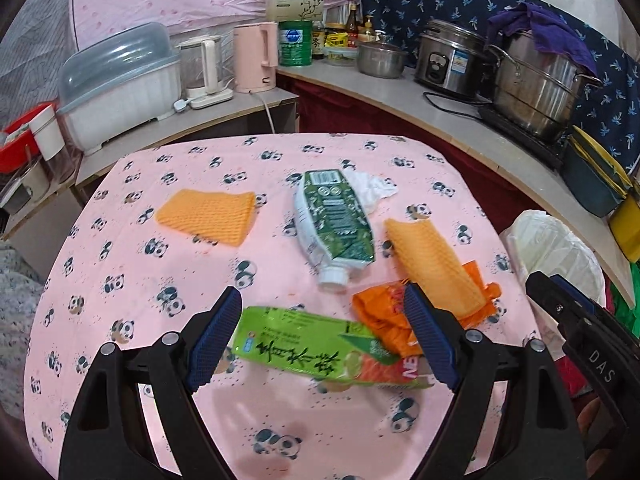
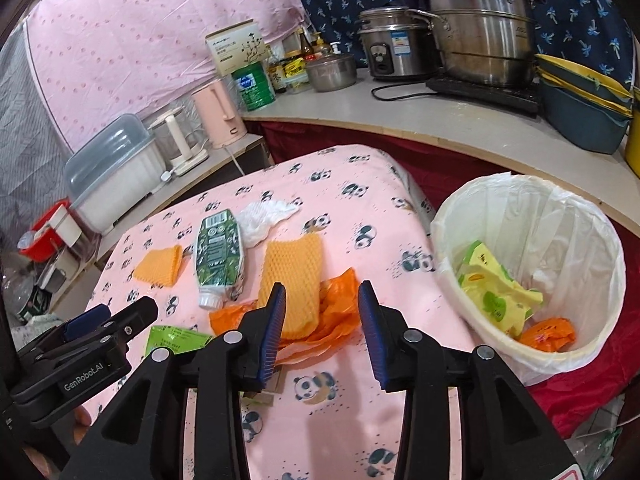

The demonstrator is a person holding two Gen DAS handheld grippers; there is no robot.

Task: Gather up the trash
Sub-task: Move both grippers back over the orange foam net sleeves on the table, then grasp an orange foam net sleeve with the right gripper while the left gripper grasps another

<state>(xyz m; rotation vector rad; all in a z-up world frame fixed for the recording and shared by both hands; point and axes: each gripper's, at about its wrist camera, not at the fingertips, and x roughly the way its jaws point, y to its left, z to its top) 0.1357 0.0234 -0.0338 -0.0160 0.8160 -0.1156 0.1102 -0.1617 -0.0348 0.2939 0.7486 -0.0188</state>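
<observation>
The left claw (image 1: 322, 334) hangs released, its jaws spread to either side of the green tea carton (image 1: 320, 350) lying flat on the worktop (image 1: 120, 300). The right claw (image 2: 322, 330) is also released and holds nothing; the orange plastic bag (image 2: 336, 304) sits just beyond its tips, with a foam net sleeve (image 2: 294, 276) lying on it. Farther out lie the crushed green bottle (image 2: 218, 256), a second foam sleeve (image 2: 158, 266) and a crumpled white tissue (image 2: 266, 216). Off to the right claw's right, the lined trash bin (image 2: 472, 216) already holds yellow wrappers (image 2: 496, 292) and an orange scrap. Judged from this, collection is under way but mostly unfinished: six pieces remain out.
</observation>
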